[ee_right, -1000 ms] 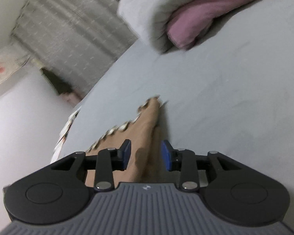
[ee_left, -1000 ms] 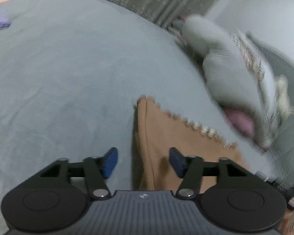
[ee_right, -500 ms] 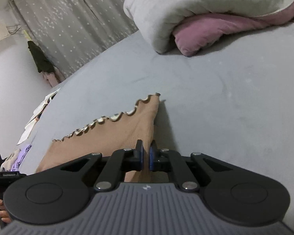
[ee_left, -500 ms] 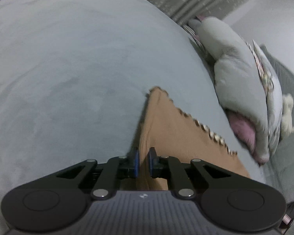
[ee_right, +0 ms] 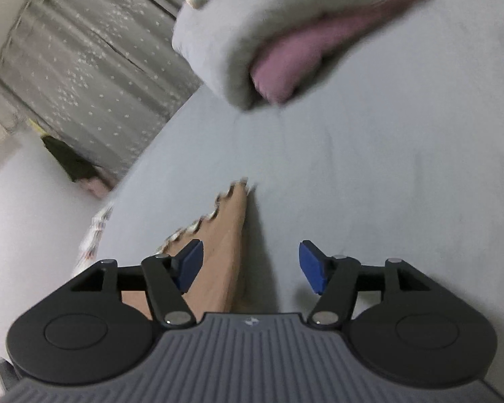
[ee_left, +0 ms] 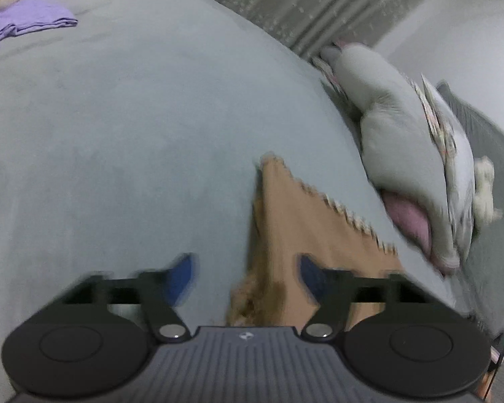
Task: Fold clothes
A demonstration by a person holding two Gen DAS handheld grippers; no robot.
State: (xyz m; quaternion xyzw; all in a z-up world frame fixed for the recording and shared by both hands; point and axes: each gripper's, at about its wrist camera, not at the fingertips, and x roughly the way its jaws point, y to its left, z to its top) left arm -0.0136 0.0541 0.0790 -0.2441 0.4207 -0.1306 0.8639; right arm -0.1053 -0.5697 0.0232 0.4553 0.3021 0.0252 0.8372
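We held both grippers over the grey bed [ee_left: 124,127], where the tan garment [ee_left: 305,231] lay flat with its scalloped trim running along the far edge. Our left gripper [ee_left: 245,277] had its jaws opening, spread wide over the garment's near folded edge, the blue pads [ee_left: 181,277] clear of the cloth on either side. Our right gripper [ee_right: 250,268] was likewise opening, its jaws parted, with the tan garment [ee_right: 221,252] lying below and between them but not pinched. Beyond the garment sat a rolled grey and pink duvet [ee_right: 252,43], and a purple garment [ee_left: 27,23] lay well apart at the far left of the bed.
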